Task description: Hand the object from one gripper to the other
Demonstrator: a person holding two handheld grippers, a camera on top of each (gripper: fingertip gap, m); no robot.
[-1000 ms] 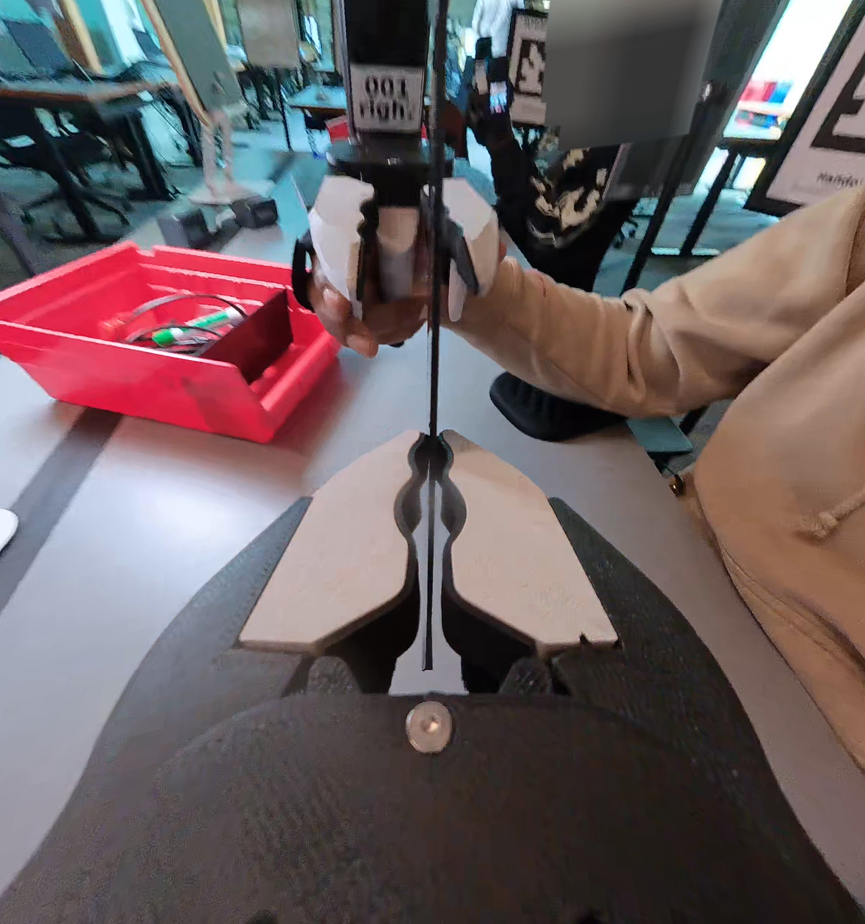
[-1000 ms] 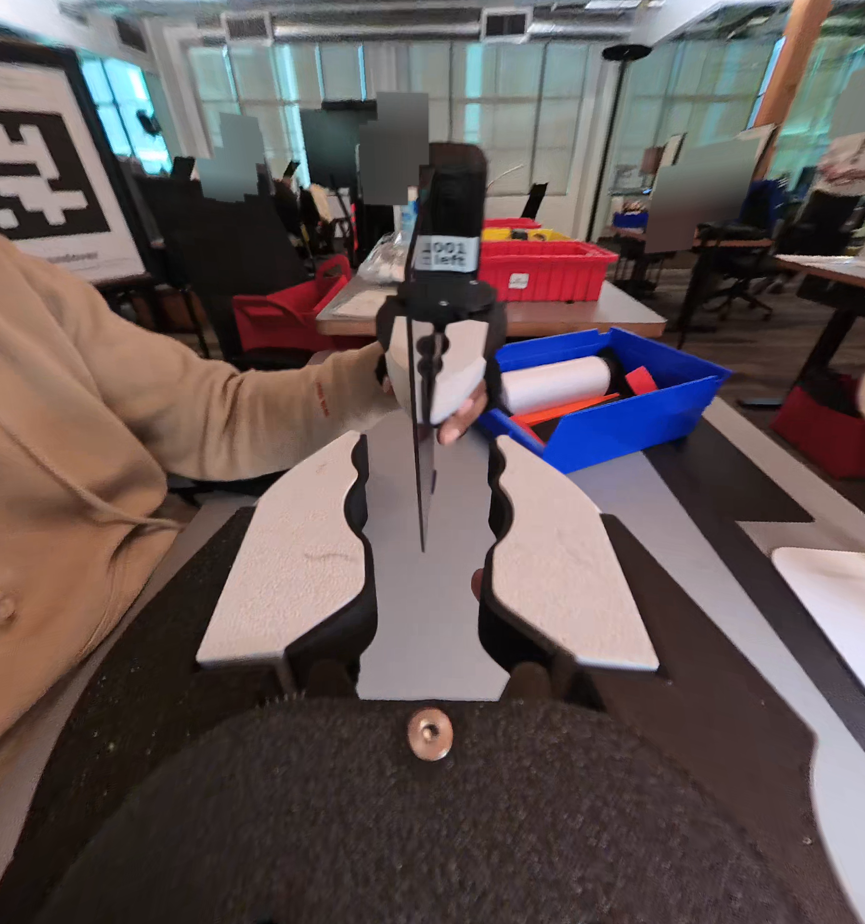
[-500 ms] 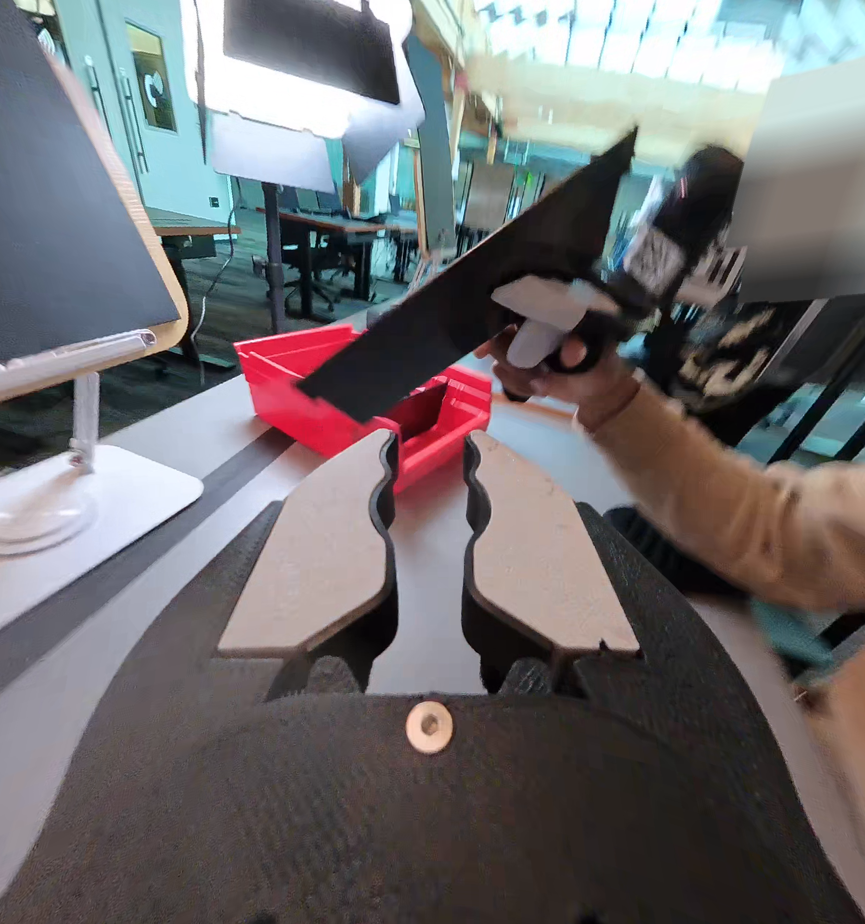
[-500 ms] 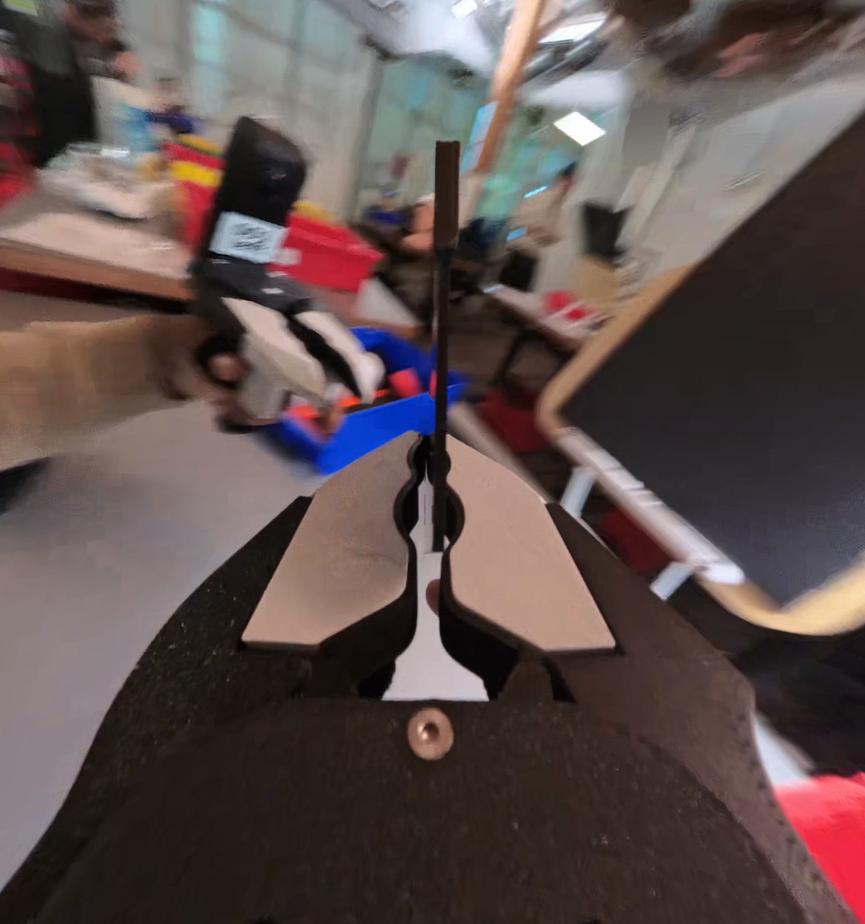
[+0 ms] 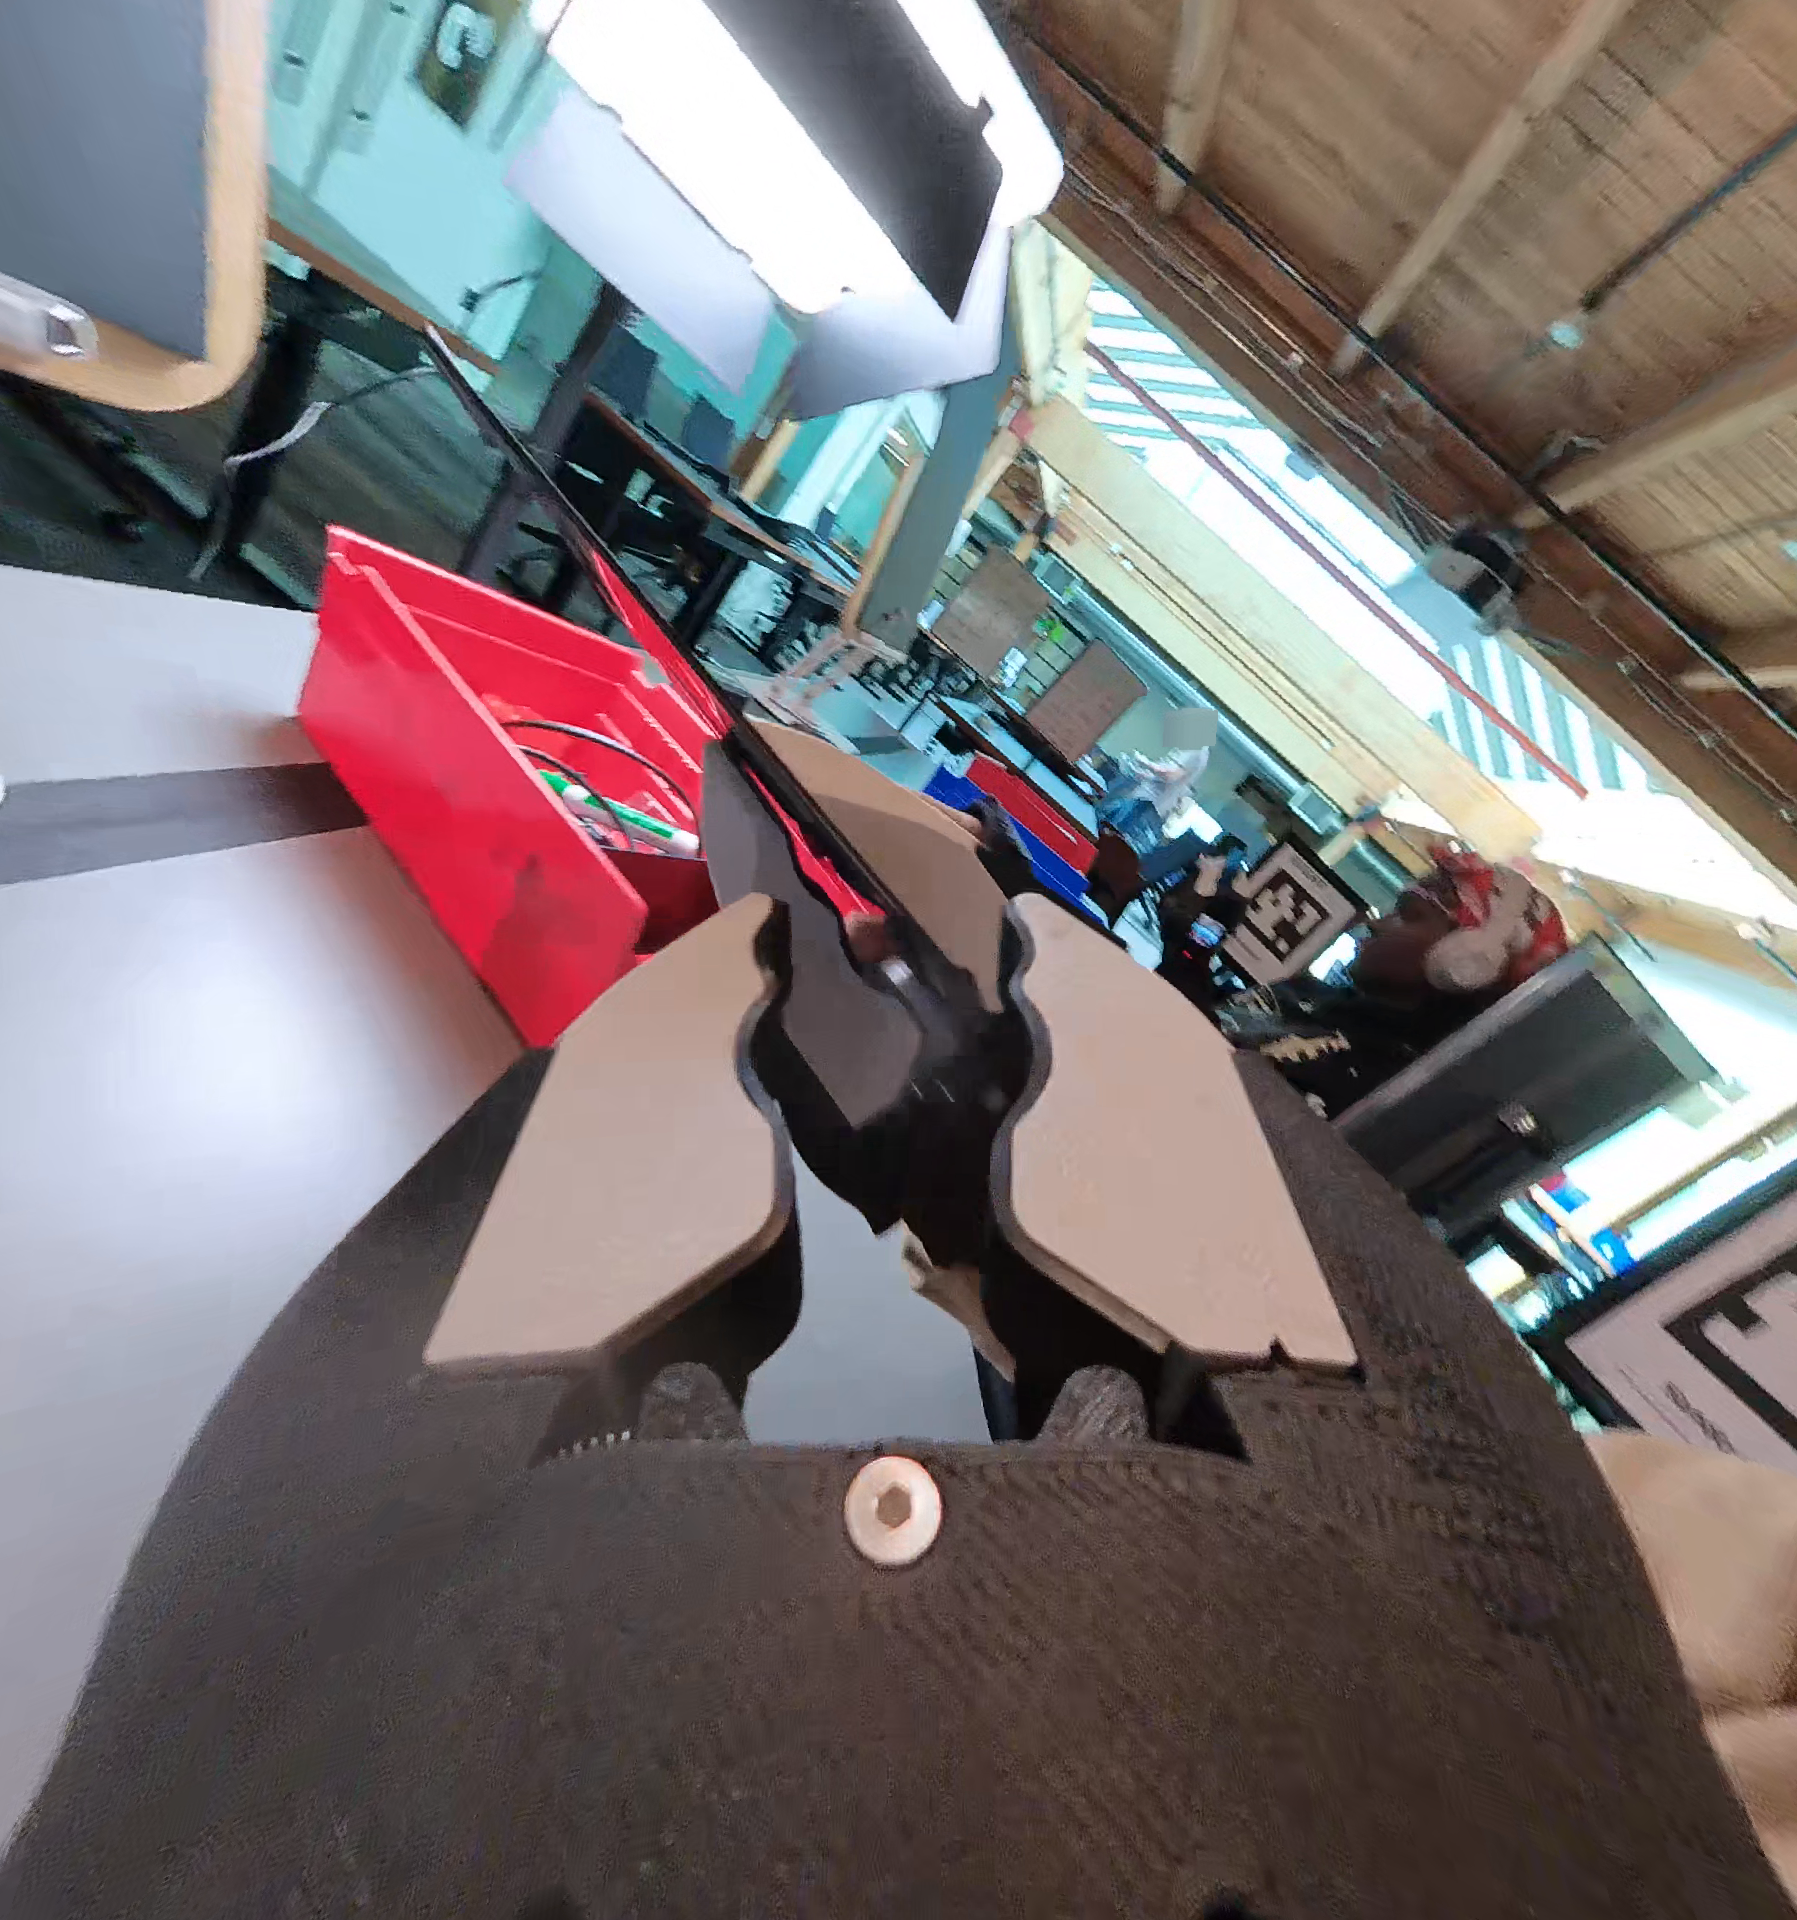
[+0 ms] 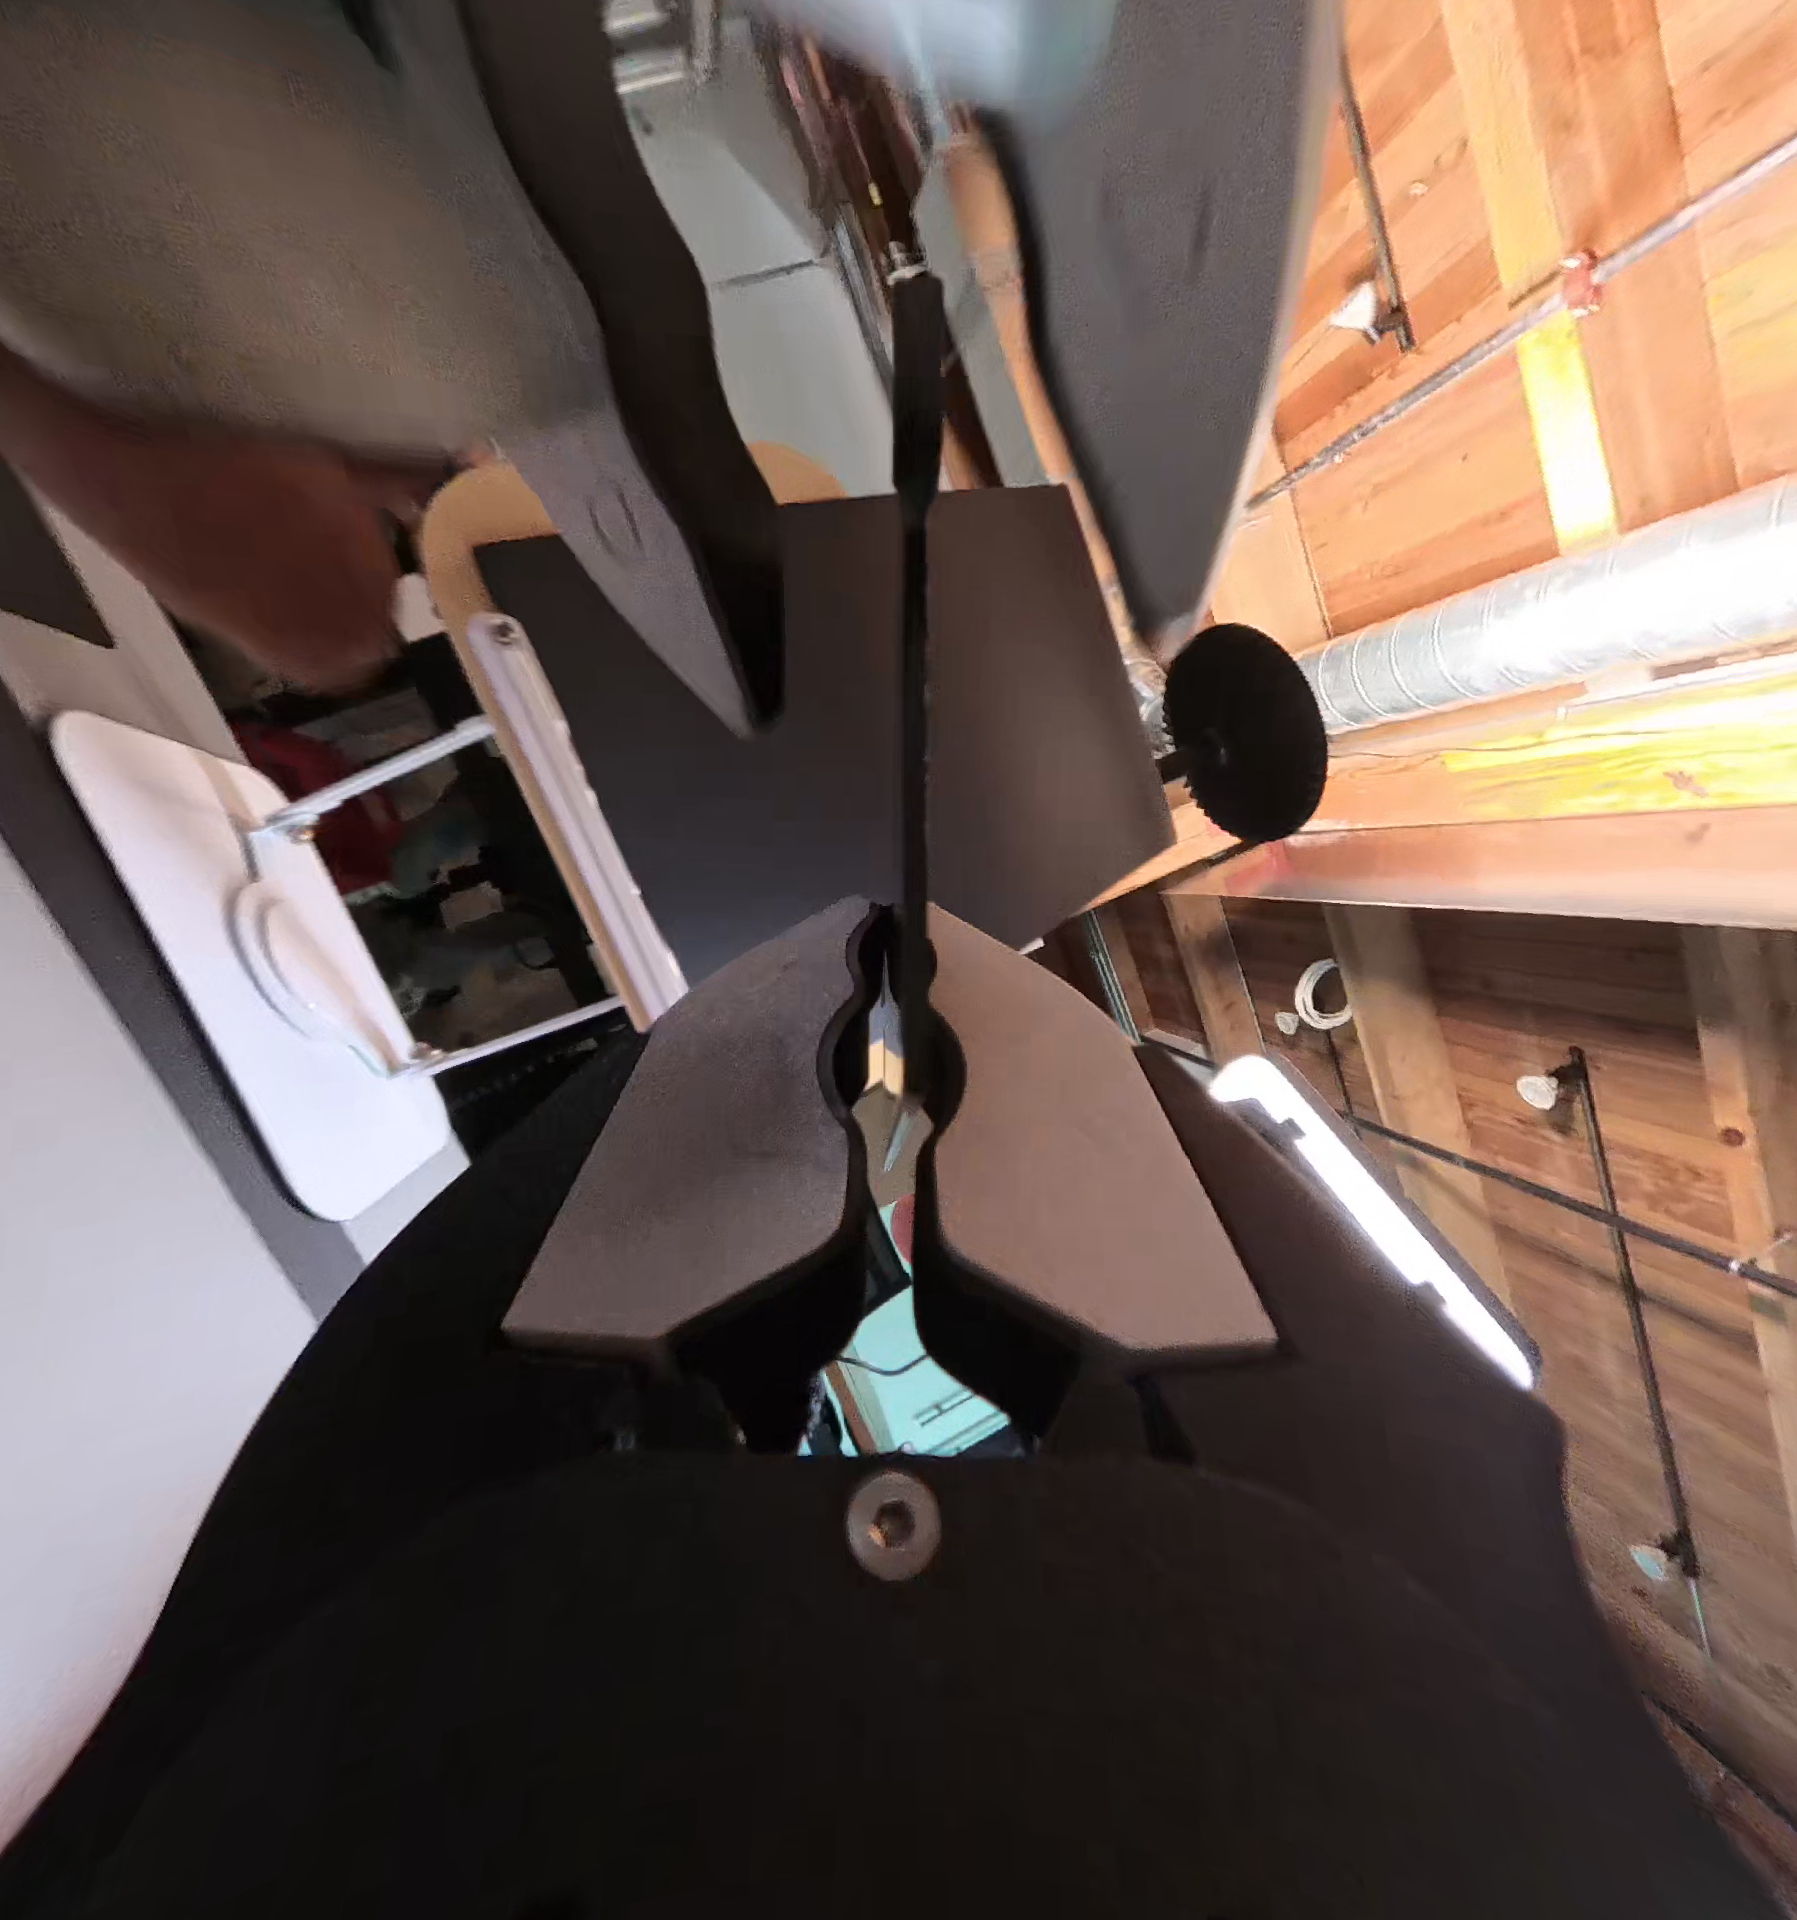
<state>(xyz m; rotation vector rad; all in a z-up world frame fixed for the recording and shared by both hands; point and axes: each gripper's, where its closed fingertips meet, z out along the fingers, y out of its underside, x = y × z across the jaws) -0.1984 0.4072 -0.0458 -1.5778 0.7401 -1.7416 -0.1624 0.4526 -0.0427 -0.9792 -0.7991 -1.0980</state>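
Right gripper (image 6: 899,925), fingers closed on a thin black sheet (image 6: 913,644) seen edge-on. Left gripper (image 5: 889,925), fingers wide apart, straddles the sheet without gripping it. Red bin (image 5: 478,790) on the tabletop (image 5: 146,987), far left.

Left tongs (image 5: 889,925) gape around black sheet (image 5: 832,1023).

An open-plan lab or workshop: a grey desk (image 5: 125,1039) bearing a red parts bin (image 5: 478,790), rows of worktables (image 5: 686,488) behind, black-and-white marker boards (image 5: 1289,909), exposed timber ceiling (image 6: 1600,312) with a silver duct (image 6: 1559,623).
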